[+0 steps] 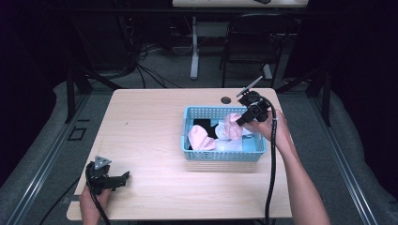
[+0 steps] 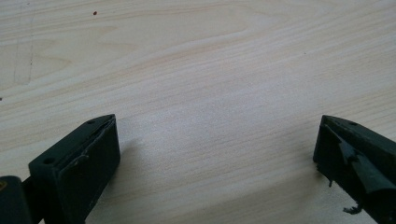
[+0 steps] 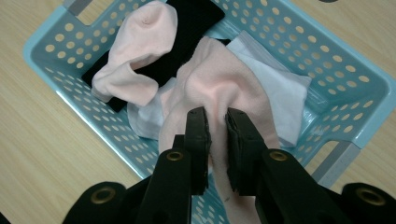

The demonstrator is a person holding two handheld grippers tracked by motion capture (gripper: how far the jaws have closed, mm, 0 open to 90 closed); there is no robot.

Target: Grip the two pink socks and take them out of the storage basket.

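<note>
- The right gripper [image 3: 215,122] had its jaws pinched on a fold of a pink sock [image 3: 219,88], the cloth bunched between the pads and hanging below them.
- That sock was partly lifted above the blue basket [image 1: 220,155], its lower end draped over the other laundry inside.
- In the basket lay a second pink sock [image 3: 135,56], a black cloth [image 3: 187,28] beneath it and white cloth [image 3: 285,93] toward one side, all tangled and touching.
- The basket sat on the right half of the wooden table [image 1: 150,122], with the person's right hand [image 1: 272,127] holding the gripper over its far right corner.
- The left gripper [image 1: 123,178] rested near the table's front left edge, well apart from the basket, jaws spread wide with bare wood between them.
- By my judgement the work was at an early stage: one sock gripped and not yet clear of the basket, nothing laid out on the table, and the remaining pieces left to take out.
</note>
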